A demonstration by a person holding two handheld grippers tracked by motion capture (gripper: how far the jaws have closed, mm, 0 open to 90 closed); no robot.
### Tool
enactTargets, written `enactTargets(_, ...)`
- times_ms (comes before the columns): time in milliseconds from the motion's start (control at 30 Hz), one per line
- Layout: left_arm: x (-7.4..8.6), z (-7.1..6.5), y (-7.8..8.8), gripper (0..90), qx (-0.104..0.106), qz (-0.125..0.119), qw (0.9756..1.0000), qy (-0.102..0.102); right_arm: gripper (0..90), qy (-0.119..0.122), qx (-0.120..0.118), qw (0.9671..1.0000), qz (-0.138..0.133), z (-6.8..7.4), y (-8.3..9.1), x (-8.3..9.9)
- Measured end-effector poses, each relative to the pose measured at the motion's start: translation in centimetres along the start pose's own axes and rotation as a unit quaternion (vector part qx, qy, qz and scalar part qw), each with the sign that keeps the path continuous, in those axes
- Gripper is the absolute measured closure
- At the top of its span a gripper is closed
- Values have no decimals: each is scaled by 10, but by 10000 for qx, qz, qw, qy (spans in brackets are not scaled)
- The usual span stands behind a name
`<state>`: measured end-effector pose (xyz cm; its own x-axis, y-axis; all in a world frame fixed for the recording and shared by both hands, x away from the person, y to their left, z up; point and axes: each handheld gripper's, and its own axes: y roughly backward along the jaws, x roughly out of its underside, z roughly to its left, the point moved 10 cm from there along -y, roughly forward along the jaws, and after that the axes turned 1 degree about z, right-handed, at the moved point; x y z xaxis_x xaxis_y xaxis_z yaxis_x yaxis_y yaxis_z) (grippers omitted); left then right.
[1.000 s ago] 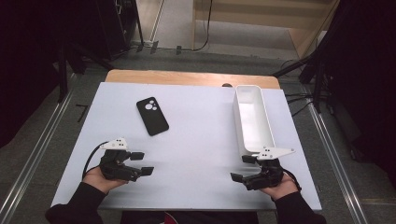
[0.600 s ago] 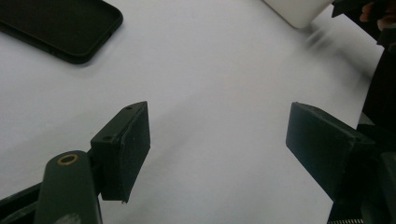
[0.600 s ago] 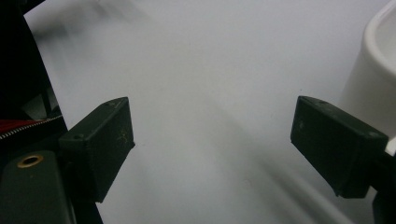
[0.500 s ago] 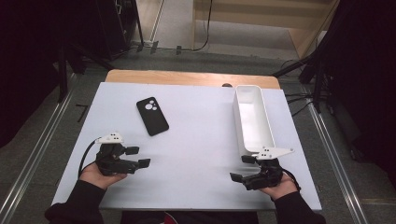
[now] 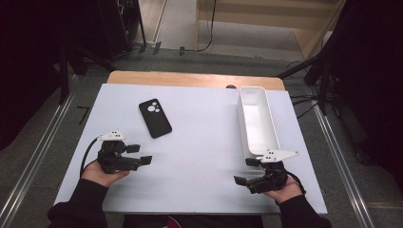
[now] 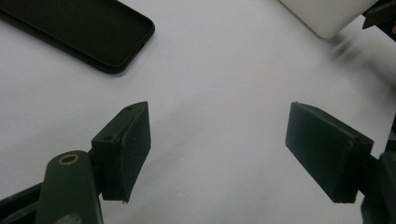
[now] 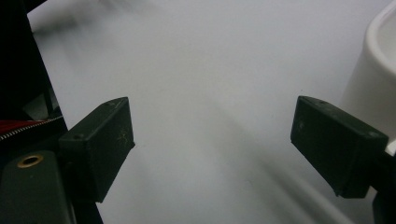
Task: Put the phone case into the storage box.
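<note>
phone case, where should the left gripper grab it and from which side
Probably across its two long edges, near the middle. The phone case lies flat on the white table, camera holes at its far end, so nothing stands up to pinch from the side. The left gripper, jaws open and empty, could come from above, jaws spanning the narrow width. The left gripper view shows a raised rim to bite on.

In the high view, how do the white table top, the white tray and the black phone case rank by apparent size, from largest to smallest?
1. White table top, by far the largest.
2. White tray, long and narrow, at the right side.
3. Black phone case, clearly the smallest of the three.
</note>
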<state>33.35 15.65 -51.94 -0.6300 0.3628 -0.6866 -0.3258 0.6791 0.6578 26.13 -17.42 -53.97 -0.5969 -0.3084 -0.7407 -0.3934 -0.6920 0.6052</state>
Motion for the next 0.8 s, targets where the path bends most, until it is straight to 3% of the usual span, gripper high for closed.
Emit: enactTargets(800, -40, 9, -8, 221, 83, -24, 9999, 107, 117, 6, -2, 10000, -20, 0, 0, 0)
